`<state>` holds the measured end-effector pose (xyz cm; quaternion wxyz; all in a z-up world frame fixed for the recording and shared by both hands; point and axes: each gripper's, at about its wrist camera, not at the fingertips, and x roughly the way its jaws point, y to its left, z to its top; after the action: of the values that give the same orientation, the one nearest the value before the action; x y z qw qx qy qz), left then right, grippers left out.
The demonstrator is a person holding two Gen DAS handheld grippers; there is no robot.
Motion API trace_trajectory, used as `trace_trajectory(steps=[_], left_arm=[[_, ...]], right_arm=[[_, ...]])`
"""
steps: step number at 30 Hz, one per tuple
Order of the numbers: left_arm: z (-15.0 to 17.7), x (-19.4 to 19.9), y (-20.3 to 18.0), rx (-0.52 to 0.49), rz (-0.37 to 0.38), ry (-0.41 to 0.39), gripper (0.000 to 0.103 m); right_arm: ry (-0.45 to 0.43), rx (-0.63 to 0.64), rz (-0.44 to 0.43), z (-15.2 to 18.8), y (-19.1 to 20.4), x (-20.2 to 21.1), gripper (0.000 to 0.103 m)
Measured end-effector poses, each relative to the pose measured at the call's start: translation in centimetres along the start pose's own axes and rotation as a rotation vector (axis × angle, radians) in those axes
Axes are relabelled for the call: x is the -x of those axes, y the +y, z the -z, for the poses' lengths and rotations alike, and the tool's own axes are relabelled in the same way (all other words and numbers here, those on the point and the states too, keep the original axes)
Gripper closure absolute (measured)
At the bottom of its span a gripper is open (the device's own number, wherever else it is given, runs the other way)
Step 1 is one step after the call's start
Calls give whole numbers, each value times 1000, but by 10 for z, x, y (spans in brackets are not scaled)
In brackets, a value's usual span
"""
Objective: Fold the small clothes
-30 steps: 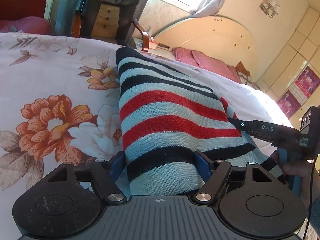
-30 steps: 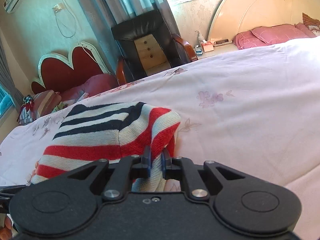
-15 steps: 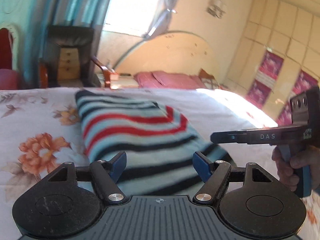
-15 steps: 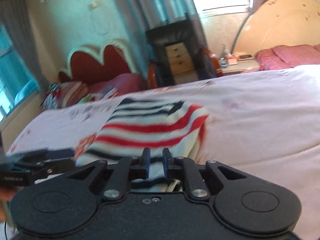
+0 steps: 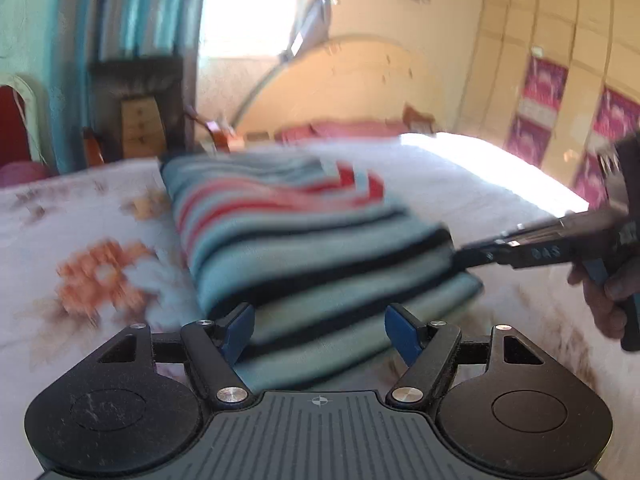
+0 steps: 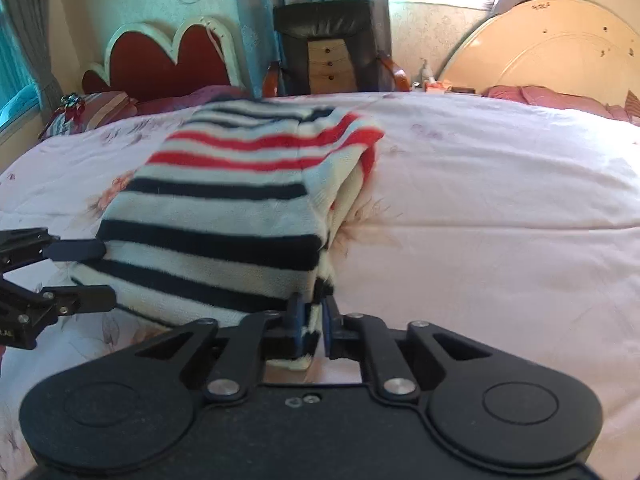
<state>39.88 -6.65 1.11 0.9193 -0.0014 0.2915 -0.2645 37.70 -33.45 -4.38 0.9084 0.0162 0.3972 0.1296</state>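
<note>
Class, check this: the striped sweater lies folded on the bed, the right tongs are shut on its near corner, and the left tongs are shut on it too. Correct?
Not quite. The left tongs are open around the striped sweater, as the left wrist view shows. The rest holds: the right tongs are shut on its corner.

Folded red, navy and white striped knit sweater (image 6: 240, 216), flat on bed.
</note>
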Motion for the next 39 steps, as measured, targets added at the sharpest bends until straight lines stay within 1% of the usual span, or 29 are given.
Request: trace_trajectory(steps=[1,3,6,8,10,12,14,15,16,17,20,21,22,23,25,27,34,39], left_arm=[[-10,2,7,9,-3,-25,30],[-34,-8,22,39,-12,-51,30],[-67,-36,34,45,-13,-63,30],[-81,-61,35,49,-2,-34,30],[-84,-84,36,56,11,12,30],[-76,-106,35,39,-13,68,30],[-62,-119,33,12,-37,108,31],[-56,-121,28,-32,-54,104,31],[-53,-121,23,-75,-68,97,30],[-54,-120,19,-90,-74,96,30],[-58,-113,26,-42,-47,82,30],[-59,-107,25,-41,-51,77,30],[-61,-99,24,-46,-58,71,30],[-61,-90,22,-50,-64,64,30],[-58,-75,20,-48,-72,61,30],[-54,-65,17,-45,-81,70,30],[-30,-31,19,10,-100,84,30],[-9,-14,24,33,-119,108,30]], right_arm=[[-53,-11,-19,-6,-3,10,89],[-102,-31,-35,-23,-10,16,91],[-127,-67,-29,-59,-17,-7,91],[-131,-75,-40,-81,-17,-30,91],[-127,-63,-59,-98,-10,-55,91],[-110,-42,-74,-108,-2,-77,91],[-64,-10,-68,-111,3,-98,90],[-13,18,-53,-108,5,-111,94],[-1,59,-35,-99,9,-120,94],[-26,84,-30,-94,11,-121,94],[-22,90,-16,-95,14,-118,94],[-21,78,-16,-96,14,-115,94],[-28,66,-16,-98,15,-108,89],[-48,66,-19,-98,16,-98,87],[-92,74,-36,-95,18,-76,87],[-103,83,-46,-89,20,-59,87],[-98,114,-57,-66,33,-23,87],[-83,92,-68,-47,32,-5,87]])
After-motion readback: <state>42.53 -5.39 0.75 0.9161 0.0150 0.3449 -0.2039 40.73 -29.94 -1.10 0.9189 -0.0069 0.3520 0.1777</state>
